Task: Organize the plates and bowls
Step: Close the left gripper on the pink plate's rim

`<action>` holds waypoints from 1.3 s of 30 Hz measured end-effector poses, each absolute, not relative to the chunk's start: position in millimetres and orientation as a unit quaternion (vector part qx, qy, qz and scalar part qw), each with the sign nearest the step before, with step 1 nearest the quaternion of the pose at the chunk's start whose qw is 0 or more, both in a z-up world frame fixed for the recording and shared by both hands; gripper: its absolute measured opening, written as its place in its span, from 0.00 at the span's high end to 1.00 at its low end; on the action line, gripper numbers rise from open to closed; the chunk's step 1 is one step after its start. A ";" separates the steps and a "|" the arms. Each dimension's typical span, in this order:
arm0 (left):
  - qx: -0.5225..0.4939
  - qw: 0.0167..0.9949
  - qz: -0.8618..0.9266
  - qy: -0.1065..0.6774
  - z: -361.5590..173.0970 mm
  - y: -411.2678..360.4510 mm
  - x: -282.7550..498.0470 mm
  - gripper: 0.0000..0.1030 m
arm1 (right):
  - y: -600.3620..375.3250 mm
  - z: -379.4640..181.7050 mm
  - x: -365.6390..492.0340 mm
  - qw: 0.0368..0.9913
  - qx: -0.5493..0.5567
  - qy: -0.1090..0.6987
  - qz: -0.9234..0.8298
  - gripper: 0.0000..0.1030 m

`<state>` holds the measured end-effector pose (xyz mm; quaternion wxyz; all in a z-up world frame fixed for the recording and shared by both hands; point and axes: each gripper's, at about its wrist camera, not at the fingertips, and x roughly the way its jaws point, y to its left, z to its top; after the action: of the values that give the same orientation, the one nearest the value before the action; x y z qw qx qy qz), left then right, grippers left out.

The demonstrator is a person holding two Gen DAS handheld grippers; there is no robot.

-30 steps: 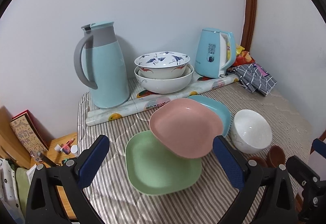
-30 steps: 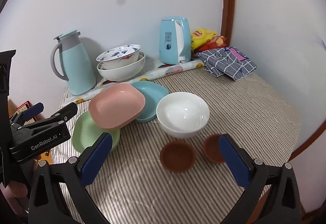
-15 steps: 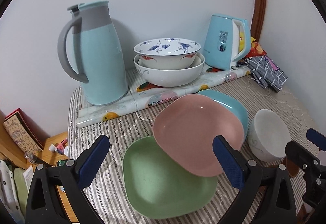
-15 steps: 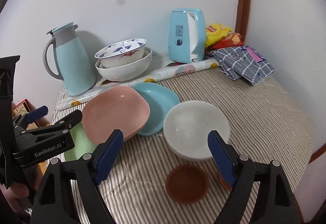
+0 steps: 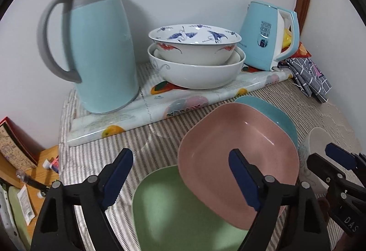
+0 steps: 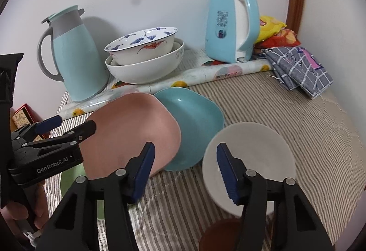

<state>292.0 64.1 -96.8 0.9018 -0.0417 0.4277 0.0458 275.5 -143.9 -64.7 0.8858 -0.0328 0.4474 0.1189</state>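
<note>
A pink plate (image 5: 238, 148) lies overlapping a green plate (image 5: 183, 209) and a teal plate (image 5: 270, 109) on the striped cloth. My left gripper (image 5: 180, 177) is open and empty, low over the near edges of the green and pink plates. In the right wrist view the pink plate (image 6: 130, 127), teal plate (image 6: 194, 118) and a white bowl (image 6: 251, 155) lie in a row. My right gripper (image 6: 185, 173) is open and empty, its right finger over the white bowl's near left rim. A brown saucer (image 6: 219, 237) lies below it. The left gripper (image 6: 55, 134) shows at the left.
Two stacked white bowls (image 5: 194, 56), the top one with blue birds, stand at the back between a teal thermos jug (image 5: 98, 45) and a teal kettle (image 5: 267, 33). A rolled mat (image 5: 173, 107) lies in front of them. A folded checked cloth (image 6: 299, 68) and snack bags (image 6: 272, 29) are at the back right.
Both grippers have moved forward and down toward the dishes. The right gripper's jaws have narrowed and now sit at the white bowl's rim. Nothing has been picked up.
</note>
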 end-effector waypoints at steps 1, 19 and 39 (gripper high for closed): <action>-0.039 0.901 0.044 0.430 -99.6 63.4 295.0 0.24 | -142.3 -66.0 277.9 0.885 -0.036 0.449 0.119 0.50; -0.068 0.889 0.020 0.452 -120.5 69.0 310.9 0.75 | -125.9 -98.7 301.4 0.859 -0.042 0.495 0.122 0.87; -0.068 0.891 0.031 0.448 -105.7 85.2 275.9 0.89 | -114.1 -87.1 283.6 0.868 -0.032 0.479 0.129 0.91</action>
<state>275.9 85.2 -105.7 0.8907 -0.0682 0.4483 0.0313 283.6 -114.1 -87.1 0.8675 -0.0316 0.4795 0.1286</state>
